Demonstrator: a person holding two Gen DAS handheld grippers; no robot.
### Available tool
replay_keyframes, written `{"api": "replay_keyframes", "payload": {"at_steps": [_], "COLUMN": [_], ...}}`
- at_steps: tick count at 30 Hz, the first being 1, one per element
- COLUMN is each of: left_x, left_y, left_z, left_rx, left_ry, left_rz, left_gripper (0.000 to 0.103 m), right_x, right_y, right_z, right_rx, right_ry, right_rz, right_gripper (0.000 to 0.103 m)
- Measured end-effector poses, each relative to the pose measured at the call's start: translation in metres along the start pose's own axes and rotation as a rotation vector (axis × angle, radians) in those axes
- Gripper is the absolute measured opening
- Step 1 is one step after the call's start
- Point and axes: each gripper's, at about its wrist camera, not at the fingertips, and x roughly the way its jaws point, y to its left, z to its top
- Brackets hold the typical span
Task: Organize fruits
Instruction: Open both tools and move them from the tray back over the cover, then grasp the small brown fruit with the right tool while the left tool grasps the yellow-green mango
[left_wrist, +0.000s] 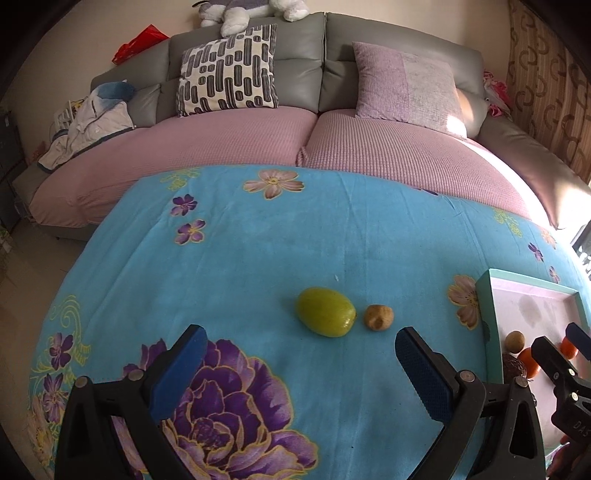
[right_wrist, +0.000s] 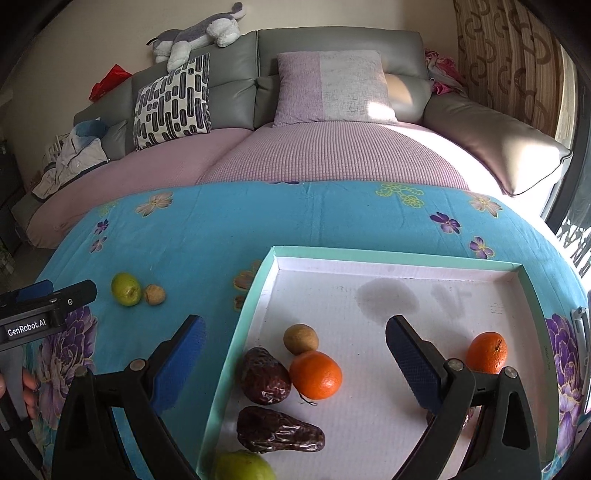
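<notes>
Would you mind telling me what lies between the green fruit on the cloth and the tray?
The small brown fruit lies beside the green fruit; past it, only bare floral cloth reaches the tray, seen in the left wrist view.

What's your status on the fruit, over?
Left gripper and right gripper open, empty. Green fruit and small brown fruit outside tray. Path clear.

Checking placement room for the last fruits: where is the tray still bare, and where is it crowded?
The tray is bare across its far half, from the far rim down to the grey stains, and between the two oranges. Its near-left corner is crowded: brown round fruit, two dark wrinkled fruits, a green fruit.
</notes>
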Motion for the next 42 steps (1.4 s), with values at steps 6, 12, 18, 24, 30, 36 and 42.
{"api": "replay_keyframes", "payload": {"at_steps": [6, 12, 18, 24, 30, 36, 42], "left_x": [-0.002, -0.002, 0.009, 0.03, 0.047, 0.06, 0.069], "left_y": [0.033, 0.053, 0.064, 0.063, 0.058, 0.057, 0.055], "left_z": [0.002, 0.003, 0.006, 0.009, 0.01, 0.012, 0.015], "left_rx": [-0.064, -0.116, -0.152, -0.166, -0.17, -0.175, -0.188], "left_ry": [-0.014, -0.016, 0.002, 0.042, 0.054, 0.063, 0.066], "left_rz": [0.027, 0.031, 0.009, -0.017, -0.051, -0.047, -0.076], "left_gripper": [0.103, 0.103, 0.103, 0.103, 0.103, 0.103, 0.103], "right_x": [0.007, 0.016, 0.026, 0.038, 0.063, 0.081, 0.098], "right_y": [0.026, 0.047, 0.068, 0.082, 0.098, 0.109, 0.116], "right_z": [0.002, 0.005, 0.005, 0.008, 0.008, 0.009, 0.011], "right_rx": [-0.019, -0.025, -0.047, -0.036, -0.057, -0.063, -0.076], "right_ry": [0.004, 0.014, 0.026, 0.03, 0.07, 0.103, 0.131], "right_rz": [0.038, 0.084, 0.132, 0.181, 0.216, 0.233, 0.247], "right_gripper": [0.098, 0.098, 0.098, 0.095, 0.072, 0.058, 0.046]}}
